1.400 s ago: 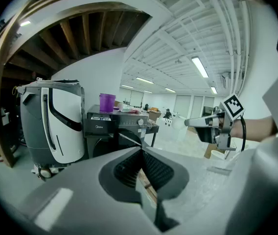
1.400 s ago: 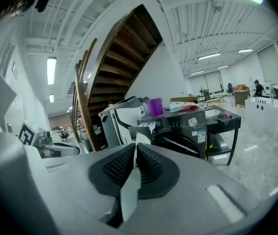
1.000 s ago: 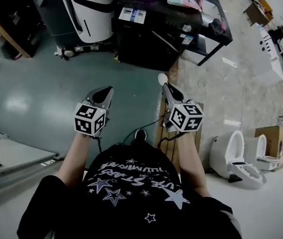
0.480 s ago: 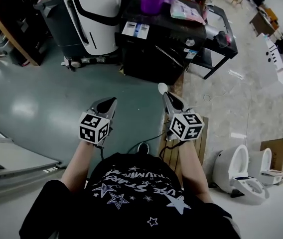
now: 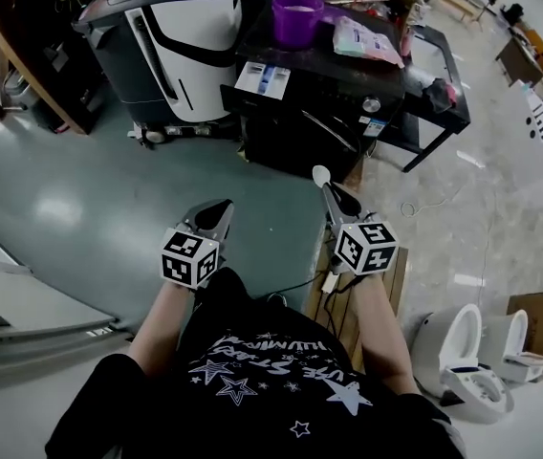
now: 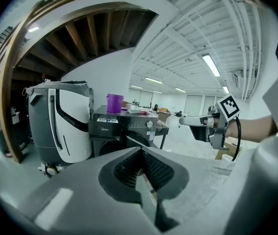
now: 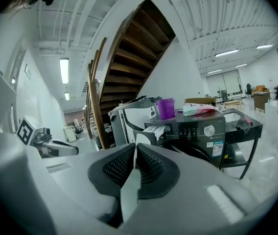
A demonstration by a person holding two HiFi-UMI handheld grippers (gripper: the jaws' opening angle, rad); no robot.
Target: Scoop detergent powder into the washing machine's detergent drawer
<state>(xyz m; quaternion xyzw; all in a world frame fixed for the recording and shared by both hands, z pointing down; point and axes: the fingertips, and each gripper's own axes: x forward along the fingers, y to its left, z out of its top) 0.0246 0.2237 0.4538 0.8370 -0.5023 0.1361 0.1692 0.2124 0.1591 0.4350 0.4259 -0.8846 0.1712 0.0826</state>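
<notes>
A person faces a black washer [image 5: 321, 113] with a gripper in each hand, both well short of the machine. The right gripper [image 5: 332, 191] is clamped on the handle of a white spoon [image 5: 319, 172], whose long axis runs straight out along the fingers, bowl foremost and pointing at the washer. The left gripper [image 5: 220, 208] has its jaws pressed together with nothing between them. Dead ahead of the right fingers, well apart, the drawer [image 5: 262, 81] appears pulled out at the washer's upper left corner. Beyond it and a little to the right, a purple cup [image 5: 296, 15] of pale powder stands on the lid, with a detergent bag [image 5: 367, 38] farther right. The drawer lies roughly between the two grippers' lines, but only the right carries the spoon. That gripper will likely have to reach forward and up, past the drawer, to load at the cup before coming back to the drawer.
</notes>
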